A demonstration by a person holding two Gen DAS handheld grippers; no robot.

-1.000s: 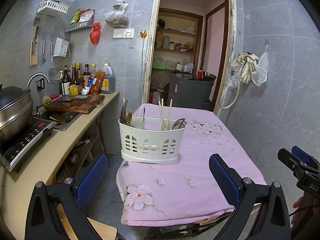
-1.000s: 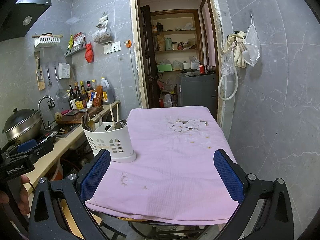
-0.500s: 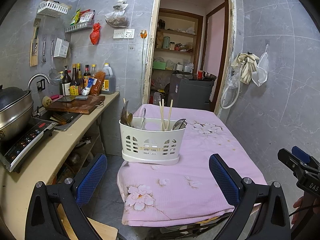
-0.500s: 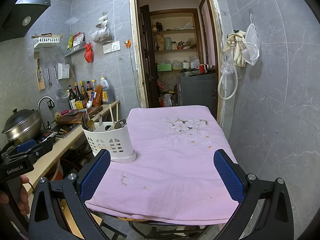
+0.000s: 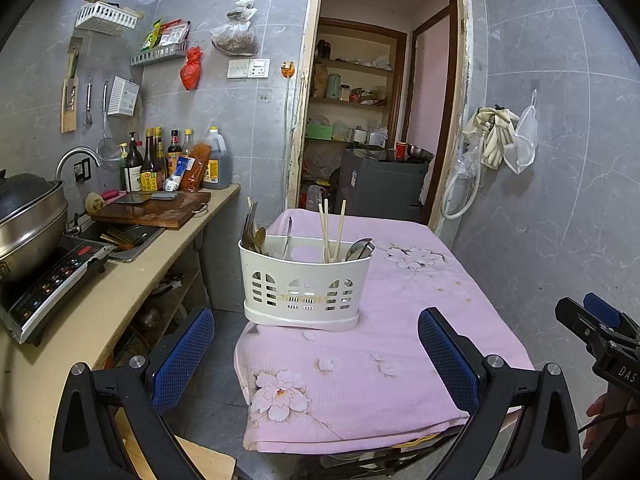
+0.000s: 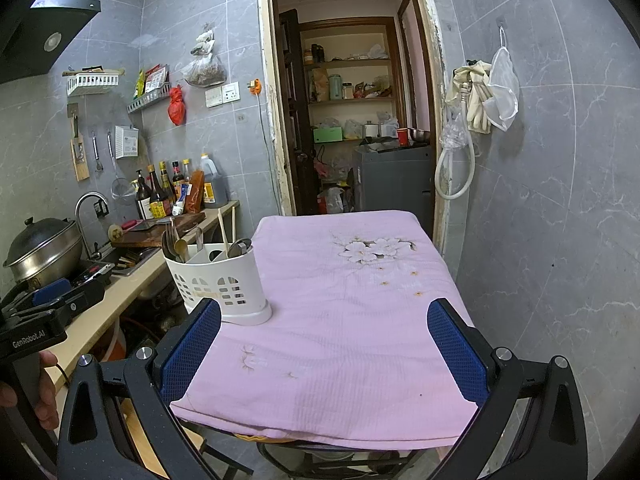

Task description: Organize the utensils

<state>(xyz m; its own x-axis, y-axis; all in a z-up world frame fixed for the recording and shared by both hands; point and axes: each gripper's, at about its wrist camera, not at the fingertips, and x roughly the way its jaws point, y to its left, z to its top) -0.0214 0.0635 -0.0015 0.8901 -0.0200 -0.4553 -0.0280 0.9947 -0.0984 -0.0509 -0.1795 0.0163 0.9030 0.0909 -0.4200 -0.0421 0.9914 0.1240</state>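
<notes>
A white slotted utensil caddy point(image 5: 304, 284) stands on the left side of a table covered with a pink flowered cloth point(image 5: 400, 312). It holds forks and spoons point(image 5: 253, 232) at its left, chopsticks point(image 5: 332, 232) and a ladle point(image 5: 360, 249) at its right. The caddy also shows in the right wrist view point(image 6: 218, 280). My left gripper point(image 5: 316, 360) is open and empty, held back from the table's near edge. My right gripper point(image 6: 324, 352) is open and empty over the near edge of the cloth.
A kitchen counter point(image 5: 100, 300) runs along the left with an induction hob and steel pot point(image 5: 28, 216), a sink, a wooden cutting board point(image 5: 156, 210) and bottles point(image 5: 160, 160). A doorway point(image 5: 372, 120) lies behind the table. A grey tiled wall stands right.
Both grippers stay open and empty. The views have barely shifted; nothing on the table has moved.
</notes>
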